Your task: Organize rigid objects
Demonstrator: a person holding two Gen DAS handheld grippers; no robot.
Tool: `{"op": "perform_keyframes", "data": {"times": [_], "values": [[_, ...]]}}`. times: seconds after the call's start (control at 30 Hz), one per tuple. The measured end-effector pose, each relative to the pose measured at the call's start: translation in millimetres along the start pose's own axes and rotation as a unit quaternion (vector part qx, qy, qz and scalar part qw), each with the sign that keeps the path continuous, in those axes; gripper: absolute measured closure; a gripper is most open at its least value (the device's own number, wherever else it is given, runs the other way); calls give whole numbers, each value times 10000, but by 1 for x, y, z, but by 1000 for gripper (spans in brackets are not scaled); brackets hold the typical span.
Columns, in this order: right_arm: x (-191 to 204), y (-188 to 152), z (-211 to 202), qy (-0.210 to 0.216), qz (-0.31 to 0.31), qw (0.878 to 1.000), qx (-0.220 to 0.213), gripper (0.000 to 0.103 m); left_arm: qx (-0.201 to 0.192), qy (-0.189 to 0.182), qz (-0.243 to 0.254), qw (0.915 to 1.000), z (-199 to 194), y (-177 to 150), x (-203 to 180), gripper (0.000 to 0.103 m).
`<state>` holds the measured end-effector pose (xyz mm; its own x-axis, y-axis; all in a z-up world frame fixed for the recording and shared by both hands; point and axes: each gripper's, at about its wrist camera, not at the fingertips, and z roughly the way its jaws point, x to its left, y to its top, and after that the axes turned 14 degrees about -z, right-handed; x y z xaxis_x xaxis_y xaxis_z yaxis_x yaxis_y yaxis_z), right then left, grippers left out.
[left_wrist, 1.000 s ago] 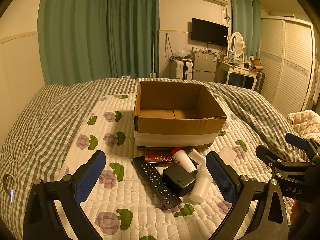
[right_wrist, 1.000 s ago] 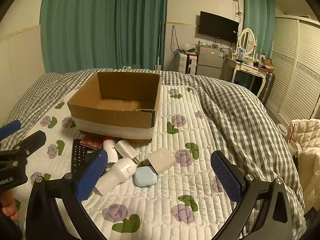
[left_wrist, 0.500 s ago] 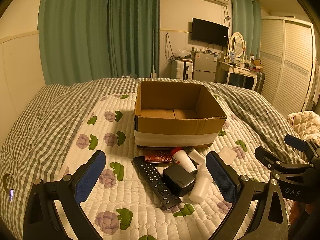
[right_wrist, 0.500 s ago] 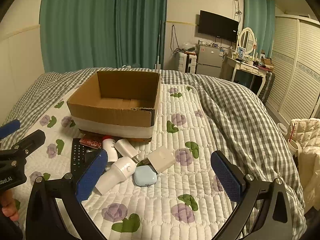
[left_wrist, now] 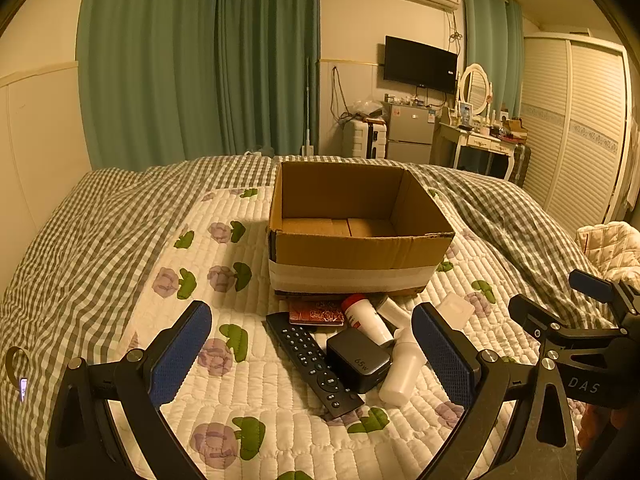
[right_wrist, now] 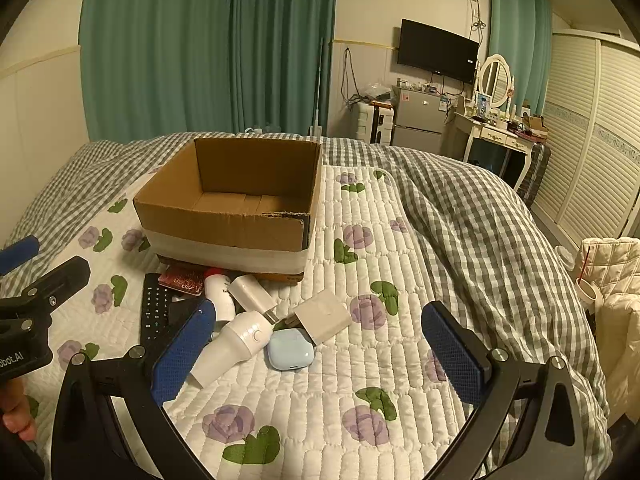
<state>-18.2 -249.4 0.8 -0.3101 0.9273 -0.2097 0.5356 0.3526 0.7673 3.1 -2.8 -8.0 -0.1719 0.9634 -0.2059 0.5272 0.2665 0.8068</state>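
Both grippers, left gripper (left_wrist: 311,354) and right gripper (right_wrist: 318,354), gape empty; the box (left_wrist: 352,236) looks empty, so best first pick is the remote (left_wrist: 314,362) just before it, grasped across its narrow width.

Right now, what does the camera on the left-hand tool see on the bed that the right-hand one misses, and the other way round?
Only the left wrist view clearly shows the black 65W charger block. Only the right wrist view shows the pale blue rounded earbud case.

Both show the open brown cardboard box, the long black remote control, the red patterned flat case, the red-capped white bottle, and each view's own open gripper: left gripper, right gripper.
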Motion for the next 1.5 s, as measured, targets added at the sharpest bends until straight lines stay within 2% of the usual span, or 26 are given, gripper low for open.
{"op": "perform_keyframes", "data": {"times": [0.8, 0.93, 1.2, 1.37, 1.5], "values": [[2, -2, 4, 16, -60, 10000, 72, 0, 79, 38, 0, 10000, 7, -2, 6, 1], [1, -2, 7, 3, -82, 9999, 147, 0, 319, 197, -82, 9993, 21, -5, 14, 1], [5, 4, 36, 9, -319, 9987, 402, 0, 832, 872, -82, 9927, 63, -7, 29, 2], [12, 7, 66, 155, -362, 9973, 616, 0, 1417, 1115, -13, 9836, 98, -20, 34, 4], [21, 3, 80, 261, -432, 9958, 765, 0, 1871, 1115, 114, 9759, 122, -35, 33, 6]]}}
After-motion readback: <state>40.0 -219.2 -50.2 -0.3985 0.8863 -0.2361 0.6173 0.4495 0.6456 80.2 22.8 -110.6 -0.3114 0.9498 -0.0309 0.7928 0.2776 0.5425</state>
